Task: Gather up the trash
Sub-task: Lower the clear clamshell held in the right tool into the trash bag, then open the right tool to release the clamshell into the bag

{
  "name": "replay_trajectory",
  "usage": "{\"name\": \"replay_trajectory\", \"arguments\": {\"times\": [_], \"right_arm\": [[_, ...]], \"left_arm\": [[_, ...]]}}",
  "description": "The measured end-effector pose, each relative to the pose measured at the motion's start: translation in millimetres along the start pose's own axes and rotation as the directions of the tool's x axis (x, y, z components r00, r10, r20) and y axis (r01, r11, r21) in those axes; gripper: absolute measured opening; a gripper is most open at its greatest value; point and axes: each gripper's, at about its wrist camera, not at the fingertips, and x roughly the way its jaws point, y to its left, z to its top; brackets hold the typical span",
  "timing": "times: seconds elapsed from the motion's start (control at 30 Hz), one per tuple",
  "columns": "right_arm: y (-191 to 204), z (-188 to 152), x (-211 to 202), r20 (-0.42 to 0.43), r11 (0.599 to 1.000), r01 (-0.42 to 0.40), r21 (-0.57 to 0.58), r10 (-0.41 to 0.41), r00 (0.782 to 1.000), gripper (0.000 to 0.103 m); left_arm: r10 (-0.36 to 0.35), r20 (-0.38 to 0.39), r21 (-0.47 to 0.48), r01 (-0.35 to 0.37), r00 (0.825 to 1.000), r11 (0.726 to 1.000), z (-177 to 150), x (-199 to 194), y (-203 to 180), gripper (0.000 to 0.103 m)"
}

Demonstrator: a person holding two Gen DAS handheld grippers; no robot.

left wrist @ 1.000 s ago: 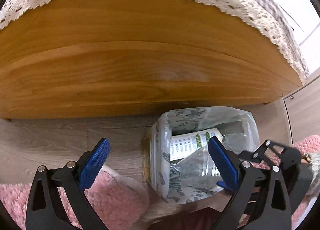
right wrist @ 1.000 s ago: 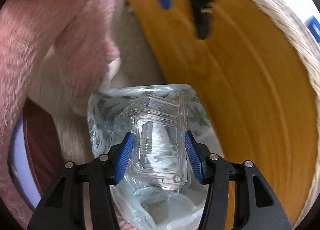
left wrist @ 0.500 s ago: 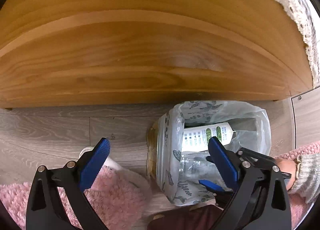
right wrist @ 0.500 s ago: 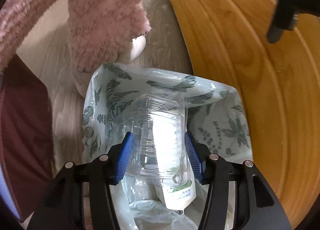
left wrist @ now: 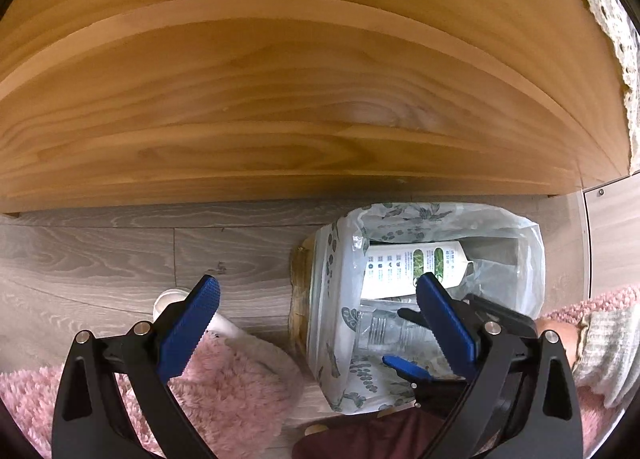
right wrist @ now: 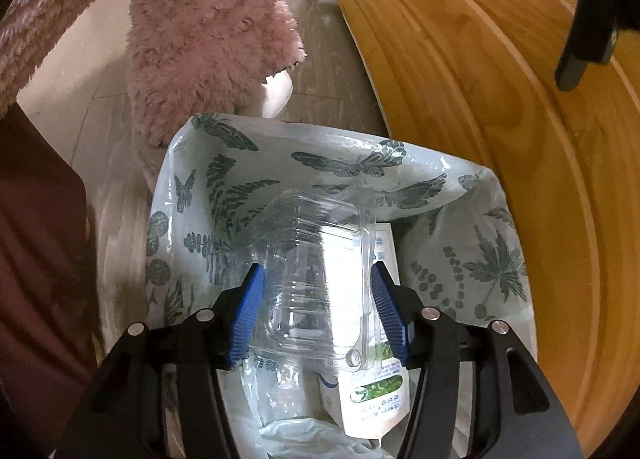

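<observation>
My right gripper is shut on a clear plastic clamshell container and holds it inside the mouth of a trash bin lined with a leaf-and-butterfly printed bag. A white carton with green print and crumpled clear plastic lie in the bin below it. In the left wrist view the same bin stands on the floor at right, with the carton inside and the right gripper reaching in. My left gripper is open and empty above the floor.
A large wooden table side stands right behind the bin, with a lace cloth edge at top right. The person's pink fluffy slippers and legs are beside the bin on grey wood flooring.
My right gripper has lowered the clamshell container deeper into the bin's mouth. My left gripper has drifted slightly, staying open.
</observation>
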Motion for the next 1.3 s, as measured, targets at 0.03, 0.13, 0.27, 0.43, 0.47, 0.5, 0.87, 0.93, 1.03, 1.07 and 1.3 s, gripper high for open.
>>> {"name": "replay_trajectory", "arguments": {"times": [0.03, 0.13, 0.27, 0.43, 0.47, 0.5, 0.87, 0.93, 1.03, 1.07, 1.3], "right_arm": [[-3, 0, 2, -0.008, 1.000, -0.009, 0.009, 0.009, 1.000, 0.058], [-5, 3, 3, -0.029, 0.999, -0.034, 0.020, 0.035, 0.999, 0.059], [-6, 10, 3, -0.040, 0.995, -0.090, 0.041, 0.092, 0.995, 0.063], [-16, 10, 3, -0.059, 0.988, -0.106, 0.112, 0.113, 0.992, 0.064], [-18, 10, 2, -0.059, 0.987, -0.105, 0.124, 0.113, 0.992, 0.064], [-20, 11, 1, -0.057, 0.985, -0.104, 0.136, 0.113, 0.992, 0.065], [-41, 11, -17, -0.089, 0.960, -0.089, 0.265, 0.116, 0.989, 0.084], [-47, 9, -24, -0.097, 0.952, -0.065, 0.301, 0.098, 0.990, 0.085], [-56, 6, -33, -0.107, 0.934, -0.042, 0.354, 0.085, 0.991, 0.088], [-60, 4, -38, -0.114, 0.923, -0.031, 0.384, 0.081, 0.990, 0.089], [-77, -4, -69, -0.136, 0.865, 0.027, 0.500, 0.048, 0.990, 0.093]], "left_arm": [[0.000, -0.002, -0.002, 0.000, 1.000, 1.000, 1, 1, 1, 0.095], [-0.001, -0.008, -0.008, 0.001, 1.000, 1.000, 2, 2, 2, 0.095], [0.000, -0.010, -0.006, 0.000, 1.000, 1.000, -1, 2, 1, 0.095], [-0.004, -0.012, -0.010, 0.004, 1.000, 1.000, -2, 2, 1, 0.095], [-0.005, -0.013, -0.011, 0.005, 1.000, 1.000, -2, 2, 1, 0.095], [-0.005, -0.013, -0.011, 0.005, 1.000, 1.000, -3, 3, 1, 0.095], [-0.023, -0.004, -0.010, 0.023, 1.000, 1.000, -4, -1, 0, 0.095], [-0.033, 0.002, -0.005, 0.033, 0.999, 0.999, -4, -3, -2, 0.095], [-0.038, 0.012, 0.010, 0.038, 0.999, 0.999, -4, -6, -5, 0.095], [-0.040, 0.015, 0.014, 0.040, 0.999, 0.999, -4, -8, -6, 0.095], [-0.053, 0.039, 0.038, 0.051, 0.998, 0.998, -4, -16, -14, 0.095]]}}
